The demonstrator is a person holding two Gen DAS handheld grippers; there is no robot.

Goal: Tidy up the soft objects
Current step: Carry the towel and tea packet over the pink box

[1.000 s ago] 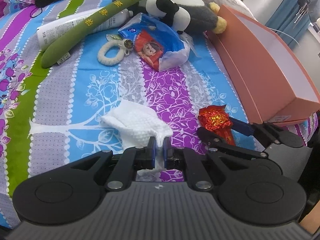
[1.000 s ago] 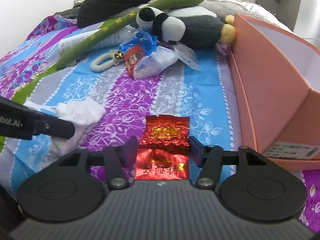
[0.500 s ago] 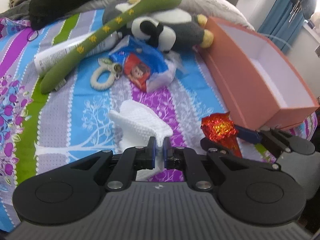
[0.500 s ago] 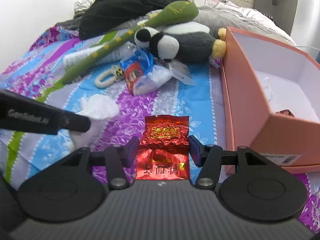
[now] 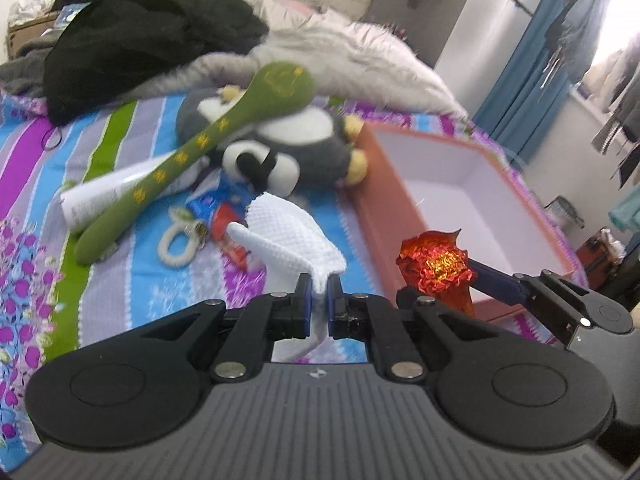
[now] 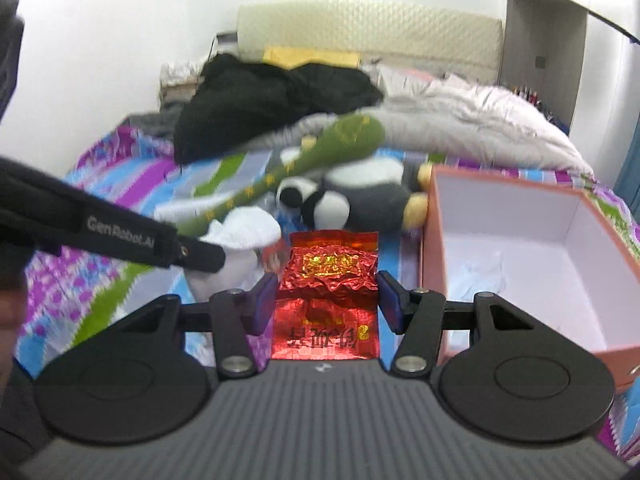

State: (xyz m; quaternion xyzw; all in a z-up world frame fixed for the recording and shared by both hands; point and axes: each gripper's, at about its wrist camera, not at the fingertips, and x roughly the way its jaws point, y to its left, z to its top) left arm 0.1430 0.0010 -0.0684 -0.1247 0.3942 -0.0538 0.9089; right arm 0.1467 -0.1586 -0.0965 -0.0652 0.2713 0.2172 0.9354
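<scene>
My left gripper (image 5: 319, 294) is shut on a white waffle cloth (image 5: 288, 236) and holds it up above the bed. My right gripper (image 6: 327, 300) is shut on a red foil packet (image 6: 330, 268), also lifted; the packet shows in the left wrist view (image 5: 434, 266) beside the orange box (image 5: 384, 216). The box is open, white inside (image 6: 520, 264), at the right. The cloth shows in the right wrist view (image 6: 244, 236) by the left gripper's arm (image 6: 100, 228).
On the striped bedsheet (image 5: 32, 240) lie a panda plush (image 5: 280, 152), a long green plush (image 5: 208, 140), a white tube (image 5: 104, 196), a rope ring (image 5: 180, 240) and a blue-red snack bag (image 5: 216, 208). Black clothes (image 5: 140, 44) and a grey blanket (image 5: 352, 56) lie behind.
Both grippers have risen off the bed with their loads. The white cloth and red packet now hang in the air, and the box's inside has come into view.
</scene>
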